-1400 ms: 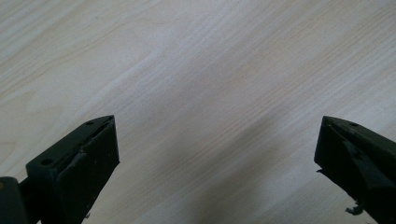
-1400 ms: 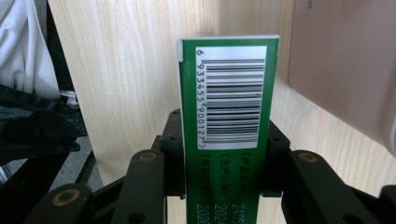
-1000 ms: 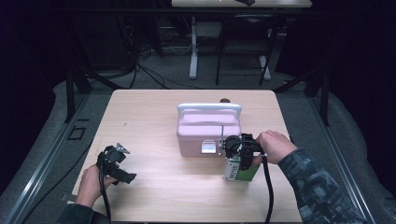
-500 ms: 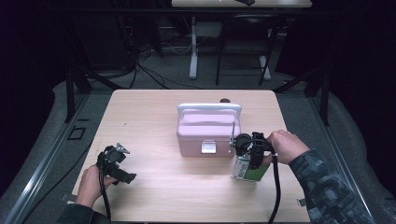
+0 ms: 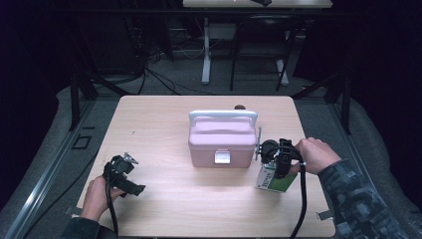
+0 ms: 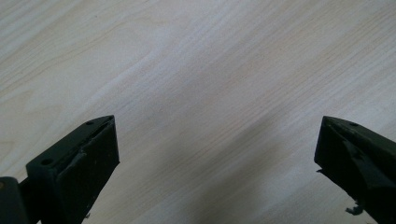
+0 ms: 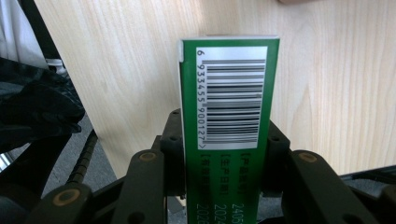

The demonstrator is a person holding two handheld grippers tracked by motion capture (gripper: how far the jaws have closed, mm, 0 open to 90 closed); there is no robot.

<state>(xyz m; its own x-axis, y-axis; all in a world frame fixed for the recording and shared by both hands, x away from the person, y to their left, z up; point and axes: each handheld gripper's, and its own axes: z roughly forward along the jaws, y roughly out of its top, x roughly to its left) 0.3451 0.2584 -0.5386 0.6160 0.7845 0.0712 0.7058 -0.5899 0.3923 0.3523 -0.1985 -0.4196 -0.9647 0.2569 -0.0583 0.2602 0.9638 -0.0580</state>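
- Overhead, the right gripper [image 5: 276, 160] sits at the right side of the wooden table [image 5: 159, 124], just beside the right end of a pink lidded box [image 5: 222, 142] with a white handle and white front latch.
- Its jaws pinch a green carton [image 5: 275, 179], whose green and white faces show below the gripper, near the table's front right area.
- Closer in, the right gripper view adds what the high view cannot resolve: the carton's [image 7: 229, 116] narrow side carries a white barcode label with digits beside it, and one black jaw presses each broad face.
- Meanwhile the left gripper [image 5: 123, 174] lies at the front left of the table in the person's left hand [image 5: 97, 196], well apart from the box.
- Only the left gripper view settles its jaws: spread wide, with bare wood grain between them.
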